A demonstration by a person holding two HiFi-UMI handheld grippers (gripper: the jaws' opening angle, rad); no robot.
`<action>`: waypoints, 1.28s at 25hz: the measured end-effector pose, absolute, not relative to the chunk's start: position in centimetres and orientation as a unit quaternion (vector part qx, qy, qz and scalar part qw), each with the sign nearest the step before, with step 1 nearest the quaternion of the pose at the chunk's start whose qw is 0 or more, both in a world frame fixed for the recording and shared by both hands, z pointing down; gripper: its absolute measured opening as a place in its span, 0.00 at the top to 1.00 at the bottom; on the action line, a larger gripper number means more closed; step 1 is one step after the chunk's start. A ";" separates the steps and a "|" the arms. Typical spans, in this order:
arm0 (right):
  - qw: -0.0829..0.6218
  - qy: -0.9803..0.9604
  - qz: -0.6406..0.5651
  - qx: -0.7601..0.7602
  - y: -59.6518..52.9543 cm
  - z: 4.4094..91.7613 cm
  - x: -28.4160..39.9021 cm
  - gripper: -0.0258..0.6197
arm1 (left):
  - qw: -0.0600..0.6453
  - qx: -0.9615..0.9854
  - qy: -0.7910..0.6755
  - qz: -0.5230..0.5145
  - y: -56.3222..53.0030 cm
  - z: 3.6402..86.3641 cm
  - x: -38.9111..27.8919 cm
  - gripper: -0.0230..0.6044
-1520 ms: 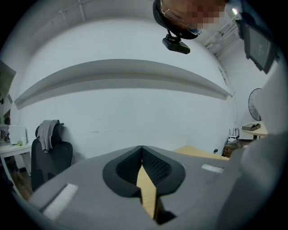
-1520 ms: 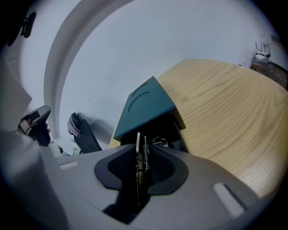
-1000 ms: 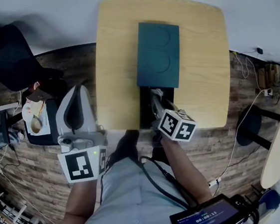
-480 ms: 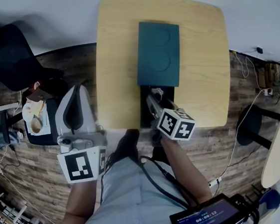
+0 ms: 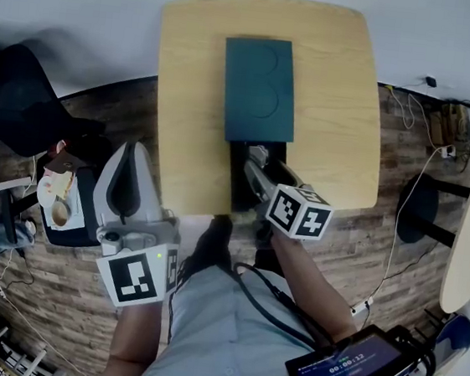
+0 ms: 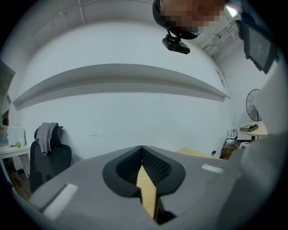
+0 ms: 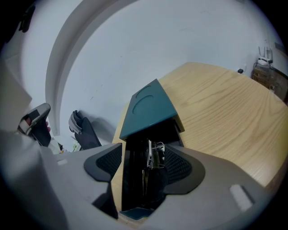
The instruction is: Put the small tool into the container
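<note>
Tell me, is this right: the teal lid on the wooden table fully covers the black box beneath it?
Not fully. The teal lid is slid back, leaving the near end of the black box open, a small tool showing inside; the right gripper view shows it. The wooden table part is right.

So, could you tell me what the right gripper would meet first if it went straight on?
Probably the small tool in the open box, between the opening jaws of the right gripper; the lid lies beyond, depth unclear.
</note>
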State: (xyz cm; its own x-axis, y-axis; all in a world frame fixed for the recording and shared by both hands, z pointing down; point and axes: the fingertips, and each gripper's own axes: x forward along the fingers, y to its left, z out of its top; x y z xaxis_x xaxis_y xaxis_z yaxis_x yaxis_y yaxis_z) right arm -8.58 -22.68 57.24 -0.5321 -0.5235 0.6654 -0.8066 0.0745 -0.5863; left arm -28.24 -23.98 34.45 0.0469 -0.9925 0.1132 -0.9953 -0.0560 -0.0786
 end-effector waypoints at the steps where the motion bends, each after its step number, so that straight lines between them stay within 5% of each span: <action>1: 0.135 -0.719 0.501 0.463 -22.7 56.9 -8.4 0.50 | 0.009 0.725 -0.686 0.067 -24.0 34.4 -28.0 0.94; 7: 0.083 -0.754 0.452 0.469 -22.1 50.0 -6.2 0.50 | -0.004 0.736 -0.675 0.052 -22.1 31.9 -24.8 0.95; 14: 0.041 -0.846 0.243 0.472 -22.0 36.3 -4.0 0.58 | -0.041 0.758 -0.651 0.016 -20.4 27.2 -18.4 0.94; 24: -0.005 -0.872 0.036 0.487 -18.2 23.6 0.9 0.93 | -0.102 0.770 -0.629 -0.028 -16.6 19.4 -9.9 0.95; 32: -0.027 -0.873 -0.008 0.487 -15.8 20.6 3.5 0.96 | -0.128 0.773 -0.620 -0.031 -14.5 17.5 -6.4 0.95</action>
